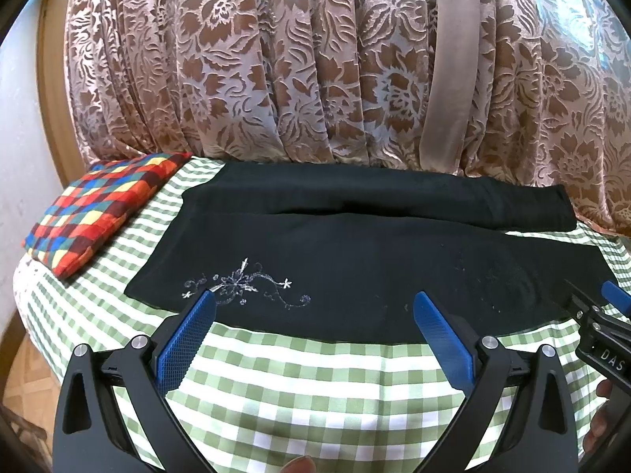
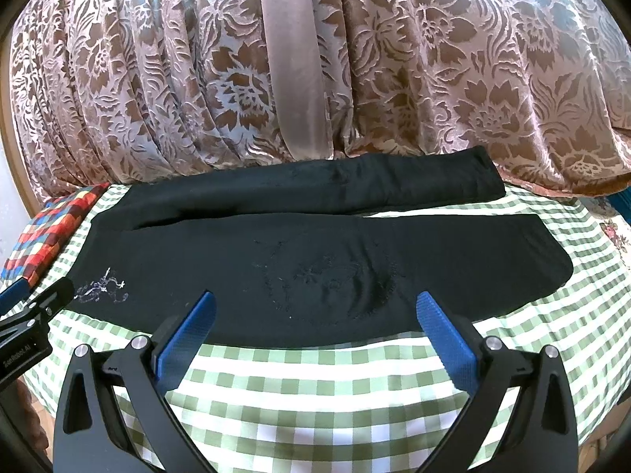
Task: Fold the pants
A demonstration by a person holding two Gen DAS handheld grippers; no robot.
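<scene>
Black pants (image 1: 355, 260) lie flat across a green-and-white checked bed cover (image 1: 299, 386), both legs side by side and running left to right. White floral embroidery (image 1: 240, 283) marks the near leg at the left. My left gripper (image 1: 313, 301) hovers open just over the pants' near edge, nothing between its blue fingers (image 1: 189, 335). In the right wrist view the same pants (image 2: 315, 260) spread ahead, and my right gripper (image 2: 315, 301) is open above their near edge. Each gripper shows at the edge of the other's view: the right gripper (image 1: 599, 315), the left gripper (image 2: 35, 311).
A multicoloured checked pillow (image 1: 98, 213) rests at the bed's far left corner. A brown floral curtain (image 1: 315, 59) hangs right behind the bed. Wooden floor (image 1: 19, 378) shows at the lower left. A person's fingertip (image 1: 299, 465) shows at the bottom edge.
</scene>
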